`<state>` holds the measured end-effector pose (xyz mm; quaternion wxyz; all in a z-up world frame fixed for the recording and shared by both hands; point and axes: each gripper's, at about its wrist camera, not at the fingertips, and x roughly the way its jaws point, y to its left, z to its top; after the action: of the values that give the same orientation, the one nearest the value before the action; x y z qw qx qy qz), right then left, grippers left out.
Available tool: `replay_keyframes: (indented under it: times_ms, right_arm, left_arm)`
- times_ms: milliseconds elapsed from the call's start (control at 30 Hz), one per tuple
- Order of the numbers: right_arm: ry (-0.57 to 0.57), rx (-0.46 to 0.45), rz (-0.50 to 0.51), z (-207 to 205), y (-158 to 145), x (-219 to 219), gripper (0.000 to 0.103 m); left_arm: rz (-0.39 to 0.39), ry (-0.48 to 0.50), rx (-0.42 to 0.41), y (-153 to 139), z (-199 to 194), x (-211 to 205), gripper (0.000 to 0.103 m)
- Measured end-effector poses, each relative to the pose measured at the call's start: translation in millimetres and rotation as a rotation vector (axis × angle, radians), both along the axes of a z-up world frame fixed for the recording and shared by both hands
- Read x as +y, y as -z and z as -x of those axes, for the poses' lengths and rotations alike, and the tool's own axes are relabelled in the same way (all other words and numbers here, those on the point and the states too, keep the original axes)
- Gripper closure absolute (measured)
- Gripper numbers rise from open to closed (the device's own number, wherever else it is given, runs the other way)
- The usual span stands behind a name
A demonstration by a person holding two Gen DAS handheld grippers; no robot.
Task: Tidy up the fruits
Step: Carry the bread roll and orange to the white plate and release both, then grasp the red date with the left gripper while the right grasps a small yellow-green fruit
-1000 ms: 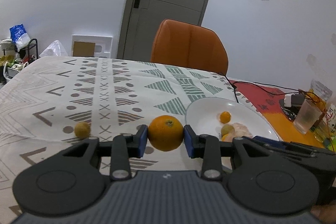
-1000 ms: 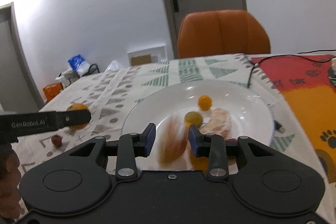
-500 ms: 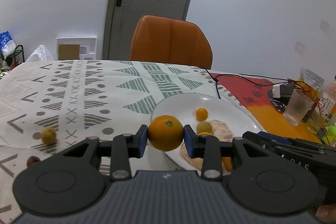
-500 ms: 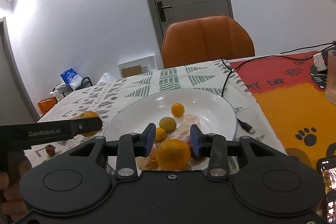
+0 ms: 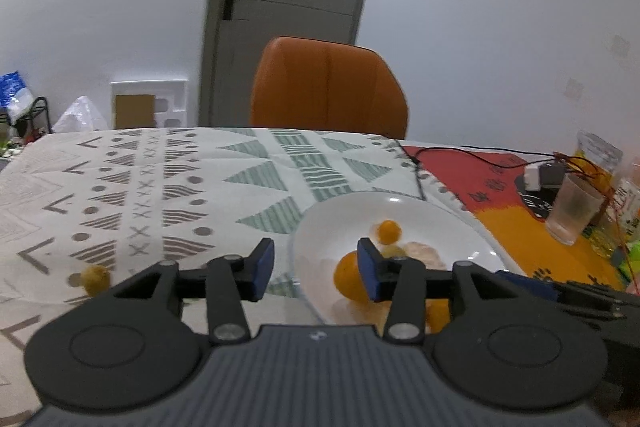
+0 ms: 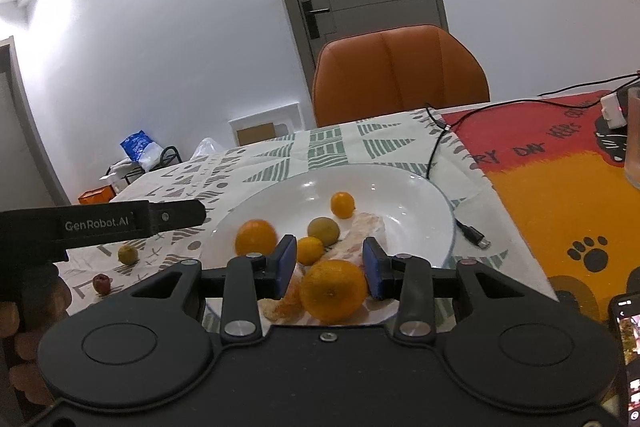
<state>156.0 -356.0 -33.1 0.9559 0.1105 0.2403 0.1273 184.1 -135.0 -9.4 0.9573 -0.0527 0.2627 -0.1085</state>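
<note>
A white plate (image 6: 420, 195) holds several fruits: two oranges (image 6: 334, 291) (image 6: 255, 237), small yellow and green fruits and peeled segments. My left gripper (image 5: 316, 269) is open and empty at the plate's left rim (image 5: 296, 247); the orange (image 5: 350, 277) it held lies on the plate behind its right finger. My right gripper (image 6: 330, 267) is open and empty over the plate's near edge, just above the nearer orange. A small yellow-green fruit (image 5: 95, 279) and a small red fruit (image 6: 102, 283) lie on the cloth to the left.
The patterned tablecloth (image 5: 160, 187) covers the left side, a red and orange mat (image 6: 560, 195) the right. A plastic cup (image 5: 574, 209), a black cable (image 6: 444, 143) and a phone (image 6: 624, 355) are on the right. An orange chair (image 5: 328, 87) stands behind.
My left gripper moved right over the plate's rim, opened and let go of the orange, which now lies on the plate. My right gripper stayed open over the plate.
</note>
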Motion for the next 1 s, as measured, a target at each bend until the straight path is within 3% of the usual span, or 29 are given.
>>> replay_keyframes:
  times_ms: [367,467,533,733,833,1000]
  right_arm:
    - [-0.057,-0.012,0.003,-3,-4,30,0.064]
    - [-0.073,-0.022,0.009,-3,-6,39,0.052]
    - [-0.086,-0.039,0.011,-1,-9,46,0.037]
    - [-0.105,-0.082,0.027,2,-16,65,0.011]
    - [-0.112,-0.094,0.028,2,-19,73,0.0]
    - [-0.12,-0.088,0.048,1,-21,84,0.0]
  left_arm:
    - [-0.033,-0.104,0.019,3,15,50,0.044]
    - [-0.053,-0.124,0.01,5,21,61,0.032]
    - [-0.067,-0.136,0.001,6,26,67,0.024]
    - [-0.06,-0.172,0.004,10,33,87,0.021]
    - [-0.064,-0.195,0.008,12,35,97,0.021]
    - [-0.072,-0.213,0.029,19,37,111,0.02]
